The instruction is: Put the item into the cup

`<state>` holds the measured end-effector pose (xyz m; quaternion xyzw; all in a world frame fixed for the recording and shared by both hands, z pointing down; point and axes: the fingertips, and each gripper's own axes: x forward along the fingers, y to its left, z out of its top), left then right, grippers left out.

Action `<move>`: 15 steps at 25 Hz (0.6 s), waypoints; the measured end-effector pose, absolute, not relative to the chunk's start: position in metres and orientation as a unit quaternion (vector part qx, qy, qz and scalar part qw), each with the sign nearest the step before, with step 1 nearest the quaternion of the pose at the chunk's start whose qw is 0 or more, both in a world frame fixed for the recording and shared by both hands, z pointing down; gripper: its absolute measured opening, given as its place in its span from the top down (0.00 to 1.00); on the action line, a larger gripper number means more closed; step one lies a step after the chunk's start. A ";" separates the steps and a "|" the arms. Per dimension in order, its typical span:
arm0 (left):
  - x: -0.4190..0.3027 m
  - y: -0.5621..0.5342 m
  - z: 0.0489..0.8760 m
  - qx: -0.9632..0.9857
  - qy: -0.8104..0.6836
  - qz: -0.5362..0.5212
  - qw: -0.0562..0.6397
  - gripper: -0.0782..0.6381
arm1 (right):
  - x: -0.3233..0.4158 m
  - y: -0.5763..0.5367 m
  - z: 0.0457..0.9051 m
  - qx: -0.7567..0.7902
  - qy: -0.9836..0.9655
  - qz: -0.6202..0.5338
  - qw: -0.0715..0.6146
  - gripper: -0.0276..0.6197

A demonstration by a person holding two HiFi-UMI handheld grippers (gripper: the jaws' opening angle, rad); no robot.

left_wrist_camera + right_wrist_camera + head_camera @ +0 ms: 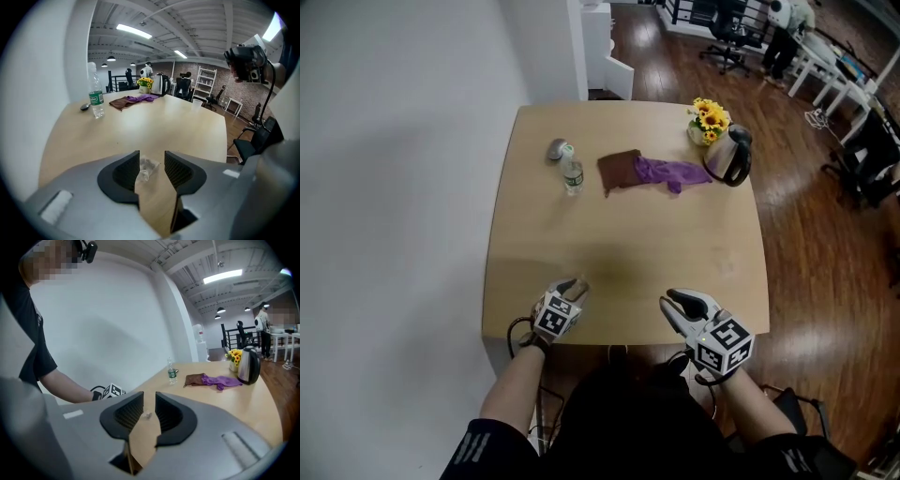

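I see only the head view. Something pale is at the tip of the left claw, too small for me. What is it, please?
Observer: In the left gripper view, a crumpled whitish scrap sits between the jaws of the left claw; clamped or not, I cannot tell.
Operator: Does the right claw hold anything?
Observer: No. Its own view shows jaws apart, only a tiny pale speck seen through the gap.
Operator: Is the grey thing by the bottle a cup?
Observer: It lies low and dark; not an upright cup.
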<state>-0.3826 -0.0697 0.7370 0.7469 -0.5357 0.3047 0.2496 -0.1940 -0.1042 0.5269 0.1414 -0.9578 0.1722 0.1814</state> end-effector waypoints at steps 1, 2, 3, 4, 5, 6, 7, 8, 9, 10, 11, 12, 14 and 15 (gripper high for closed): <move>-0.383 -0.073 0.742 0.745 -0.533 0.312 0.253 0.67 | -0.197 -0.106 0.529 0.139 -0.958 0.173 0.184 0.82; -0.382 -0.076 0.748 0.743 -0.531 0.317 0.258 0.67 | -0.200 -0.108 0.532 0.136 -0.957 0.174 0.187 0.82; -0.383 -0.078 0.753 0.740 -0.529 0.321 0.263 0.67 | -0.202 -0.110 0.534 0.134 -0.957 0.175 0.188 0.82; -0.383 -0.080 0.758 0.738 -0.528 0.324 0.268 0.68 | -0.205 -0.112 0.536 0.133 -0.957 0.176 0.189 0.82; -0.384 -0.081 0.762 0.736 -0.527 0.326 0.272 0.69 | -0.207 -0.114 0.538 0.131 -0.957 0.177 0.190 0.82; -0.384 -0.083 0.766 0.734 -0.526 0.330 0.274 0.71 | -0.209 -0.115 0.540 0.130 -0.956 0.179 0.191 0.82; -0.384 -0.084 0.768 0.733 -0.525 0.334 0.274 0.73 | -0.210 -0.116 0.542 0.129 -0.956 0.181 0.192 0.82; -0.384 -0.085 0.770 0.732 -0.524 0.338 0.273 0.76 | -0.210 -0.116 0.543 0.128 -0.955 0.184 0.192 0.82; -0.384 -0.085 0.772 0.731 -0.524 0.342 0.272 0.78 | -0.210 -0.116 0.544 0.127 -0.955 0.186 0.193 0.82; -0.384 -0.085 0.774 0.729 -0.525 0.344 0.272 0.79 | -0.210 -0.116 0.546 0.127 -0.955 0.188 0.193 0.82; -0.385 -0.086 0.776 0.727 -0.526 0.346 0.273 0.81 | -0.209 -0.116 0.546 0.127 -0.954 0.191 0.192 0.82; -0.386 -0.086 0.777 0.725 -0.528 0.348 0.274 0.83 | -0.209 -0.117 0.547 0.127 -0.954 0.194 0.191 0.82; -0.387 -0.085 0.778 0.723 -0.529 0.348 0.277 0.87 | -0.206 -0.119 0.546 0.130 -0.953 0.201 0.187 0.82; -0.386 -0.085 0.778 0.723 -0.529 0.348 0.278 0.90 | -0.203 -0.120 0.545 0.133 -0.952 0.203 0.185 0.82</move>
